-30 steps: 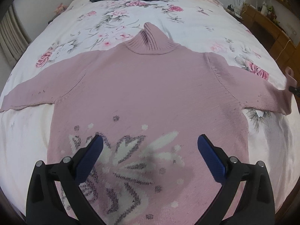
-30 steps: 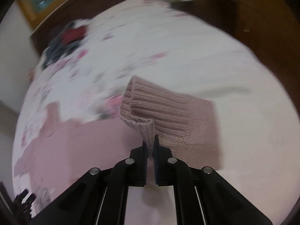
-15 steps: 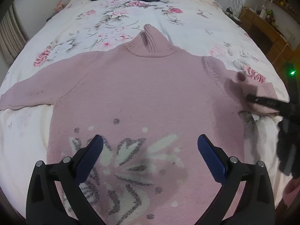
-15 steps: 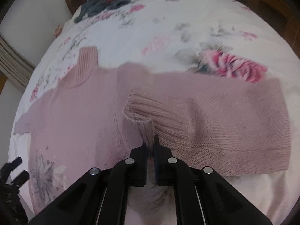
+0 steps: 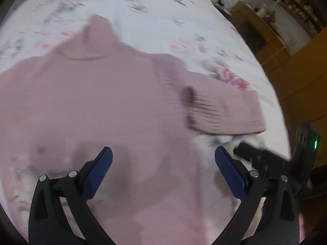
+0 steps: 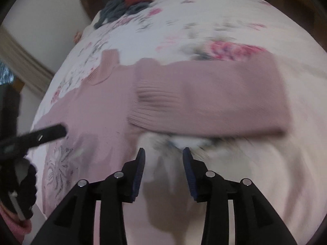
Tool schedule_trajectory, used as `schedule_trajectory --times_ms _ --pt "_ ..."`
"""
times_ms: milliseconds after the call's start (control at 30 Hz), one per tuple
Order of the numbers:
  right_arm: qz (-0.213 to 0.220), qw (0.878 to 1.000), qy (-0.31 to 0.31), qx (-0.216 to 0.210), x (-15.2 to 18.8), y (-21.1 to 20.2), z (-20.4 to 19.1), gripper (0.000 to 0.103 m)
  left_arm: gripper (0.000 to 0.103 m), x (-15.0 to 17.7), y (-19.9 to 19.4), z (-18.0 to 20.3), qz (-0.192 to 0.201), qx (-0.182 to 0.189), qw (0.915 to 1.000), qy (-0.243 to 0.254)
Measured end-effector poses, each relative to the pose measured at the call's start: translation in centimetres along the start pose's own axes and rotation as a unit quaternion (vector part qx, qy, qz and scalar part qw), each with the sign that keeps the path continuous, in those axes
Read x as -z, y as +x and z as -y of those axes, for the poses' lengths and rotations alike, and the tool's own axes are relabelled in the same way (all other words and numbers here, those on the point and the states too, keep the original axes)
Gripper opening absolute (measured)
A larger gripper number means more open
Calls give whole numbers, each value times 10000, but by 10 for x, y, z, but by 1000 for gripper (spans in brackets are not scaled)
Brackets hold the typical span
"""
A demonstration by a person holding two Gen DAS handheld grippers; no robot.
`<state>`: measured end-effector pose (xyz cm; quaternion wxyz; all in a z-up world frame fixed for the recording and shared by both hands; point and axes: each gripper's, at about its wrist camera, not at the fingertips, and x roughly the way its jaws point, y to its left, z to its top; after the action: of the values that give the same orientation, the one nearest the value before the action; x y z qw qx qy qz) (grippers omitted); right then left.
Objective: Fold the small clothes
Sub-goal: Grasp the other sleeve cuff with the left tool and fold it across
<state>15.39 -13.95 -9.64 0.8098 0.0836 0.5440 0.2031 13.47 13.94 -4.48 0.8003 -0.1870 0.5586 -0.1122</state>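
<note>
L wrist view: my left gripper [image 5: 163,163] hung low over the chest of the pink sweater [image 5: 98,106], jaws wide apart, nothing between them. Sweater lay flat, front up, on the floral bed [image 5: 163,14], collar pointing away from me. Big change vs. half a sec ago: the right sleeve [image 5: 222,110] was no longer pinched and carried; it lay doubled back on itself, ribbed cuff [image 5: 196,104] resting near the shoulder seam. My right gripper [image 5: 251,153] showed as a dark bar just off the hem side, clear of the cloth. Frame blurred, so fine detail of the fold edge I couldn't tell.

R wrist view: right gripper [image 6: 163,159] had its jaws apart, empty, where they'd been clamped on the cuff [image 6: 151,104] a moment before. So the sleeve [image 6: 214,98] was dropped, first fold half in. I judged it needed another pull inward, since most of the doubled sleeve hung past the body's side edge. Left gripper [image 6: 45,134] poked in from the left over the patterned front.

Room: plenty of bare bedding beyond the collar and to the right of the sleeve. Pile of grey and red clothes [image 6: 126,6] sat well apart at the headboard end, no bother. Bed's right edge was near the sleeve's bend, with wooden furniture [image 5: 265,34] beyond, so I'd keep moves inward.
</note>
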Motion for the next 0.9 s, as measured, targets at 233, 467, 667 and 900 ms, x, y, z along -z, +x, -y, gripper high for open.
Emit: schedule_trajectory --times_ms 233,467,667,900 --pt "193 9984 508 146 32 -35 47 40 67 -25 76 25 -864 928 9900 -623" --pt "292 9978 523 291 43 -42 58 40 20 -35 105 43 -1001 906 9884 -702" --pt "283 9976 508 371 46 -39 58 40 4 -37 95 38 -618 691 9929 -749" --pt "332 9972 511 427 44 -43 55 40 3 -31 29 6 327 336 9969 -631"
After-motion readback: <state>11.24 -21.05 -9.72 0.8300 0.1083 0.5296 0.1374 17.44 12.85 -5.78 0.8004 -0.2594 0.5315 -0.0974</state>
